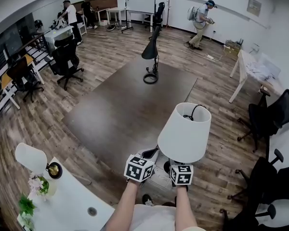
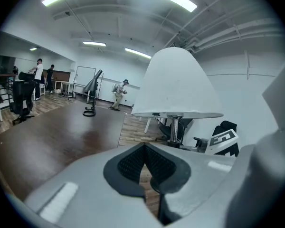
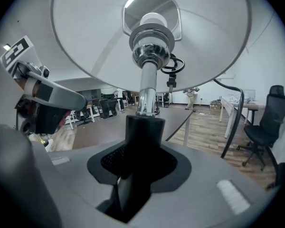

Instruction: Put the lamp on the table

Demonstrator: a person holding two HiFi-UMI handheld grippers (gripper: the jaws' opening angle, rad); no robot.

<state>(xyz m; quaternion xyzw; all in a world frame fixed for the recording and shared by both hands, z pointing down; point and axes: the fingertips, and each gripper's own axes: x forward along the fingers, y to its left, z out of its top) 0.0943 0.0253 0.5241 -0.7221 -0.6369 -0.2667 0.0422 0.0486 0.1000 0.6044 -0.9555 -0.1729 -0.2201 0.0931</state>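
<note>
Two grippers were nearest, side by side at the dark desk's (image 1: pixel 120 105) near edge, each carrying one black-and-white marker cube. The left gripper's (image 1: pixel 152 154) jaws were closed together with nothing between them. The right gripper's (image 1: pixel 169 166) jaws were clamped on the black lower stem of the lamp (image 1: pixel 185 134), which stood upright in the grip, its white shade overlapping the desk's near right corner and its cord looping out of the shade's top. It was not resting on the desk.

Three lamps showed in all: the held one, a black lamp (image 1: pixel 151 57) standing near the dark desk's far edge, and a second white-shaded lamp (image 1: pixel 31 157) at the far corner of a white desk (image 1: pixel 74 203) to the left. That desk also carried one pot of pink flowers (image 1: pixel 38 184) and one green plant (image 1: pixel 25 207). Three people stood by the far walls.
</note>
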